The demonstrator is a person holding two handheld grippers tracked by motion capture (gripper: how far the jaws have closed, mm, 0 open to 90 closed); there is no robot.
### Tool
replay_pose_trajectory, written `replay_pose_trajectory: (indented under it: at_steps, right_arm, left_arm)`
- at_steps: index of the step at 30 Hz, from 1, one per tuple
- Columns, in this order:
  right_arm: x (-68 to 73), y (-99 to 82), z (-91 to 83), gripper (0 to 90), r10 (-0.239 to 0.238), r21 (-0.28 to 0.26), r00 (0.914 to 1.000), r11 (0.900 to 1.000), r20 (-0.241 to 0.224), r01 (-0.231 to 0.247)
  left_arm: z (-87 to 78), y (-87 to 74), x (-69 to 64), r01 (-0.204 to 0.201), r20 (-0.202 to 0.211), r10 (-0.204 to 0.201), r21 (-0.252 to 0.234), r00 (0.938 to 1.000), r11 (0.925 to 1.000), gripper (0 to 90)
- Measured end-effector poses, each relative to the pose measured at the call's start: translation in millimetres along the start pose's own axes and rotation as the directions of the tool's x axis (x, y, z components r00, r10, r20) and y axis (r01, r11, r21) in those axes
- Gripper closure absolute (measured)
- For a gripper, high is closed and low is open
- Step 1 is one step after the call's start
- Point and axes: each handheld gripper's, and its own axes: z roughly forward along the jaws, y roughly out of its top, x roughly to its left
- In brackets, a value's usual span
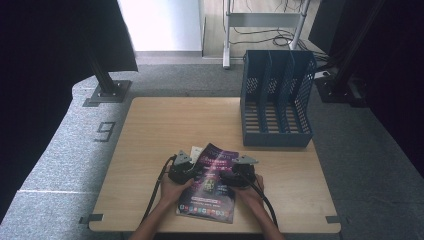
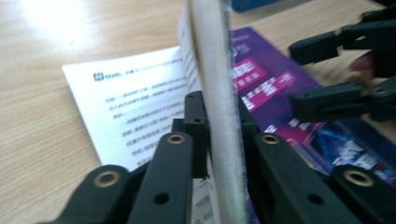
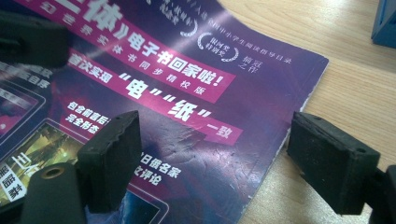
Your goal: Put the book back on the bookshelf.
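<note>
One magazine lies on the table, at the table's 6 o'clock edge, its purple cover up. One white printed sheet shows beside it, at the magazine's 10 o'clock in the high view. One blue file rack with three slots stands at the table's 1 o'clock corner, well apart from the magazine.

There are two grippers, one in each of the person's hands. The left gripper sits at the magazine's 9 o'clock edge; its jaws are closed tight on that edge, which stands up between the pads in the left gripper view, with the sheet lying flat beyond it. The right gripper sits at the magazine's 3 o'clock side. Its jaws are spread wide and grip nothing: one pad hovers over the cover, the other over bare wood just past the cover's edge.

The table is one pale wood-grain board with rounded corners. It stands on grey speckled carpet. One number 9 is marked on the floor at the table's 9 o'clock. Dark curtains hang at both sides, and a white stand with cables is at 12 o'clock.
</note>
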Motion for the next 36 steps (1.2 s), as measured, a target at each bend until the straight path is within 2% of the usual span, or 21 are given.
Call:
replay_pose_trajectory:
  at_steps: [9,13,16,19,21,29,36]
  right_arm:
    - [-3.4,-0.3,-0.9,17.0,-0.005,0.002,0.9997,1.0,-0.026,0.005]
    - [-5.1,-0.5,-1.7,16.9,0.002,0.0,0.9998,1.0,-0.02,-0.002]
    - [-8.4,-0.3,-3.9,18.5,0.006,-0.013,1.0,0.9999,-0.002,-0.006]
    - [-10.0,0.3,-6.7,19.3,0.011,-0.032,0.9999,0.9994,-0.004,-0.011]
    - [-13.6,2.3,-11.4,19.5,0.027,-0.06,0.9994,0.9978,-0.02,-0.028]
    - [-20.0,4.2,-17.4,18.9,0.054,-0.079,0.9965,0.9951,-0.064,-0.059]
    - [-18.5,5.6,-18.7,18.0,0.034,-0.092,0.995,0.9949,-0.093,-0.043]
  left_arm:
    - [-6.7,0.9,-2.6,-0.014,0.033,0.016,-0.054,0.9993,0.9984,86.5]
    - [-8.8,1.9,-3.1,-0.013,0.048,0.016,-0.064,0.9987,0.9979,86.7]
    - [-12.1,3.0,-6.1,-0.033,0.054,0.038,-0.09,0.9978,0.9954,86.9]
    - [-13.7,3.7,-7.6,-0.041,0.055,0.047,-0.101,0.9974,0.994,87.0]
    - [-17.2,5.4,-9.3,-0.046,0.063,0.053,-0.116,0.9966,0.9922,87.0]
    - [-26.2,11.1,-13.4,-0.056,0.073,0.067,-0.144,0.9951,0.9879,87.0]
    - [-29.6,12.7,-15.1,-0.059,0.074,0.071,-0.158,0.9947,0.9857,87.1]
